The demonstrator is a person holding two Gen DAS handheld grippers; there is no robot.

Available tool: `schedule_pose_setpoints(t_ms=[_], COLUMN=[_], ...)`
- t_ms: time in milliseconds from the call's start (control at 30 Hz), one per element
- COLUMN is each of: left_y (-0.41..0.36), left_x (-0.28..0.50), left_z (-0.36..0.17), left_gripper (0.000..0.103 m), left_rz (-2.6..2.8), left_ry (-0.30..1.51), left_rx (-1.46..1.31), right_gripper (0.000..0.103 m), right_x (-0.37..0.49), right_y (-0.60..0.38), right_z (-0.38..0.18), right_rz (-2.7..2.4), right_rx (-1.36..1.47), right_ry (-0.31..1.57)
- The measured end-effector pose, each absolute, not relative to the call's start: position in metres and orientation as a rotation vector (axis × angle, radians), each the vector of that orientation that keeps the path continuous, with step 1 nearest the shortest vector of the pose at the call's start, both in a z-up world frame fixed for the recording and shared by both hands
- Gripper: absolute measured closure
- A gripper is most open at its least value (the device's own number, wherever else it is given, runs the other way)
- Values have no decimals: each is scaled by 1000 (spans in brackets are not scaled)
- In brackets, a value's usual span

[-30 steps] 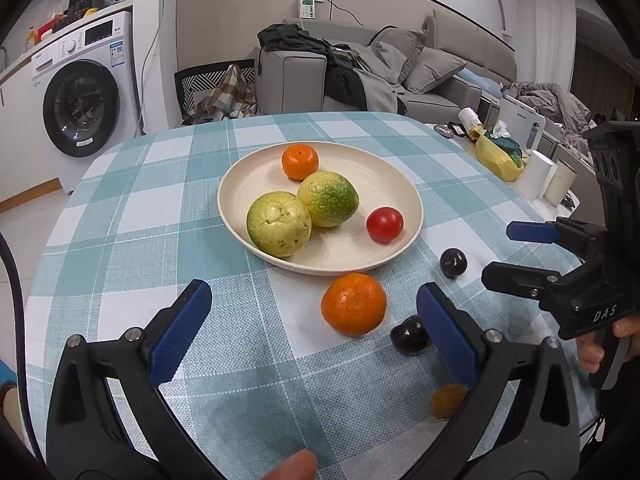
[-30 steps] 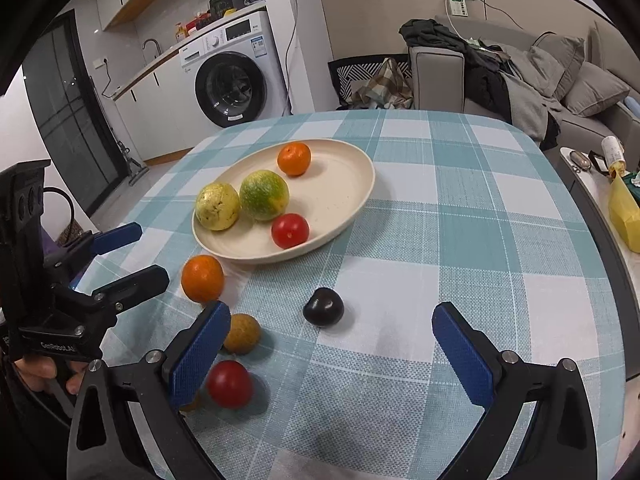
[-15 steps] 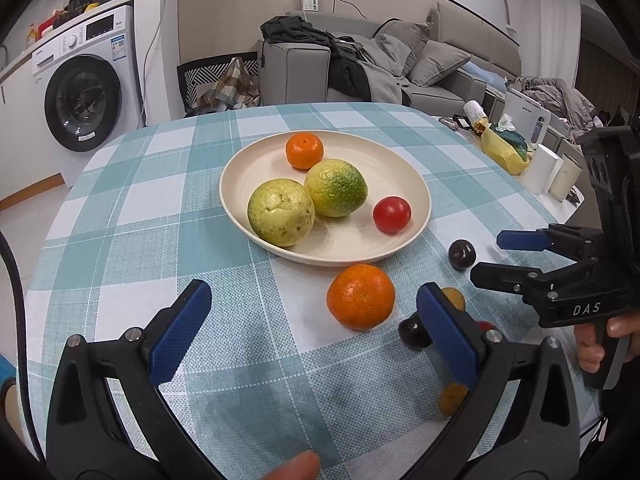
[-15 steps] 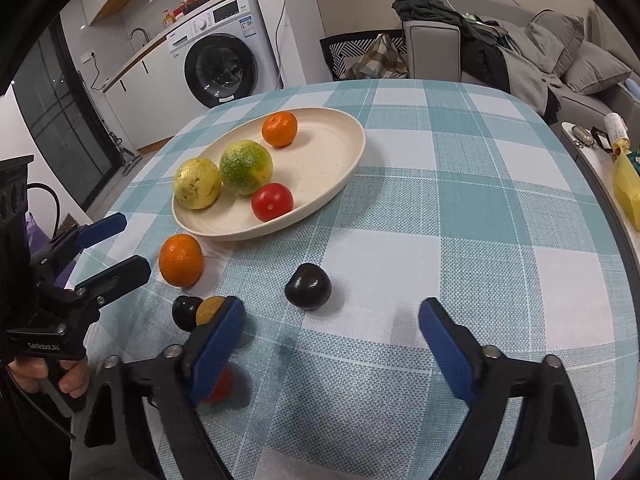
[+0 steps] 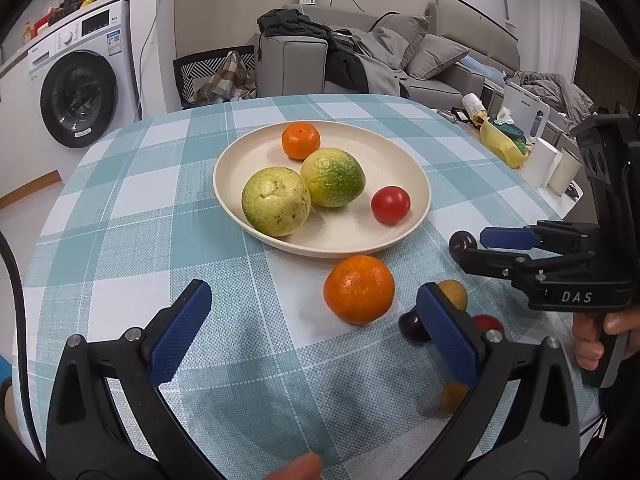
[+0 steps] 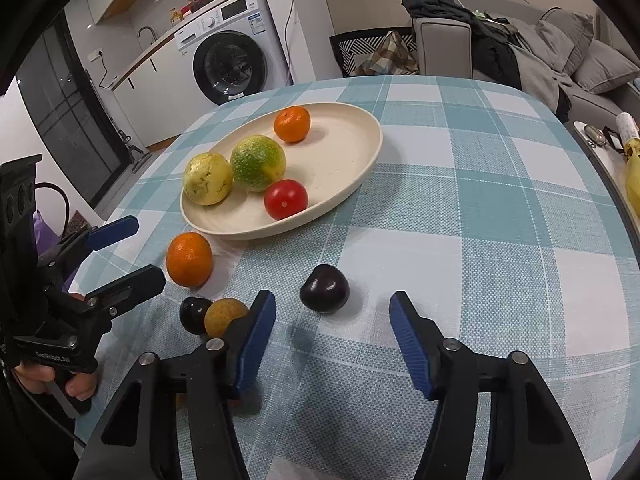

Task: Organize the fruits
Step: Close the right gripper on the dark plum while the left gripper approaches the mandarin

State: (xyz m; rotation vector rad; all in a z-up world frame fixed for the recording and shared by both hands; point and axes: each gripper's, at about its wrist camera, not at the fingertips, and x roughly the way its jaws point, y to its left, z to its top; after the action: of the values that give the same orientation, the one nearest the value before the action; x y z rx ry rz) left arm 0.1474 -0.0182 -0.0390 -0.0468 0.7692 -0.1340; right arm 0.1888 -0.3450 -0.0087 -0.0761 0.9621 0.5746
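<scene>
Ahead, my right gripper (image 6: 332, 316), jaws just narrowing yet empty, faces a dark plum (image 6: 324, 288); left gripper (image 5: 312, 312) gapes near an orange (image 5: 359, 289) on checked tablecloth (image 6: 500, 208).

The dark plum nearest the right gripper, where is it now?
Right wrist view: dark plum on the tablecloth, just ahead between the right gripper pads, untouched.

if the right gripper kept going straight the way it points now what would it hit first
Most likely the dark plum lying just ahead of the right gripper, roughly between its open fingers; depth is hard to judge.
</scene>
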Motion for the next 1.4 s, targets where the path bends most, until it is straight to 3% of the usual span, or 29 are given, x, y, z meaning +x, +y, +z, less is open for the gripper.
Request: schedule_pose_setpoints(t_ms=[433, 800, 933, 1267, 1400], left_y=[-17, -16, -15, -8, -12], left_x=[149, 153, 155, 159, 162], left_z=[-42, -46, -47, -47, -48], left_gripper=[1, 15, 23, 26, 32], left_rz=[-129, -160, -174, -193, -210], left_ry=[784, 808, 819, 832, 846], left_rx=[-57, -71, -86, -141, -146], right_gripper=[59, 75, 76, 76, 76], right_x=[187, 186, 185, 176, 175], right_y=[-337, -335, -334, -331, -330], right_z=[-10, -11, -10, 2, 4], right_rz=[568, 566, 572, 610, 619], right_rx=[-105, -122, -131, -115, -113], right_ry=[943, 928, 922, 892, 886])
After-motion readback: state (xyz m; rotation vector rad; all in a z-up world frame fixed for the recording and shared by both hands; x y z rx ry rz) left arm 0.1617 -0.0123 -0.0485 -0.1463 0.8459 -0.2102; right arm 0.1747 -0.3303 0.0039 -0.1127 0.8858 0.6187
